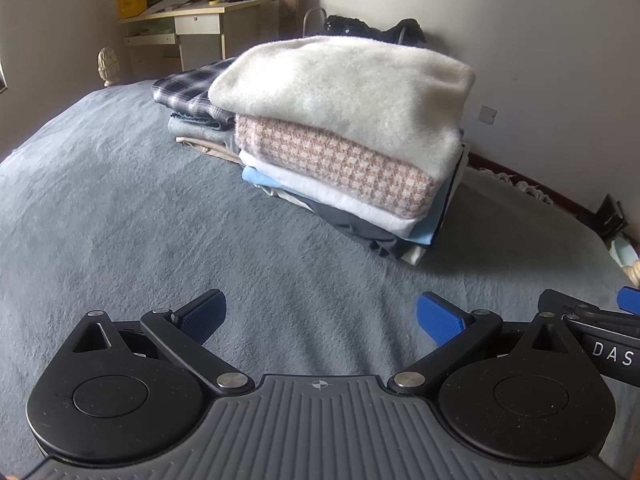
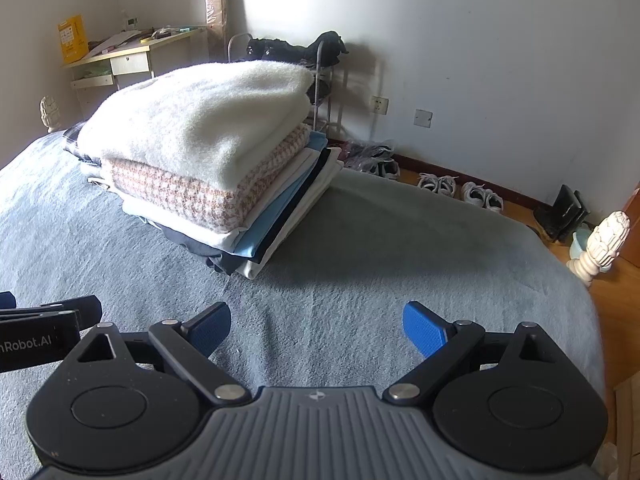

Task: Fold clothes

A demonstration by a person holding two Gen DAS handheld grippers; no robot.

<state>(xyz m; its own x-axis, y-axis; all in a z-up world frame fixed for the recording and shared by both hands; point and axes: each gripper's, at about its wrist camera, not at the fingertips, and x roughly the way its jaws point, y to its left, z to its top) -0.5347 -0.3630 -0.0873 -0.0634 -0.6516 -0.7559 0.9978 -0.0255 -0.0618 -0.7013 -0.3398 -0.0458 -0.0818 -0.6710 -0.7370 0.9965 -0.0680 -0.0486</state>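
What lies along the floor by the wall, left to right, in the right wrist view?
Shoe rack → dark shoes → two pairs of white sneakers → black boots → white bedpost.

Bed (image 1: 120, 208) covered by a grey-blue fleece blanket (image 2: 360, 240). Two stacks of folded clothes rest directly on it toward the far edge. Near stack (image 1: 340, 152): fluffy white sweater on top, a pink-checked piece beneath, then white, light-blue and dark layers. Second stack (image 1: 192, 108), plaid on top, sits just behind it, touching. Rest of the blanket bare.
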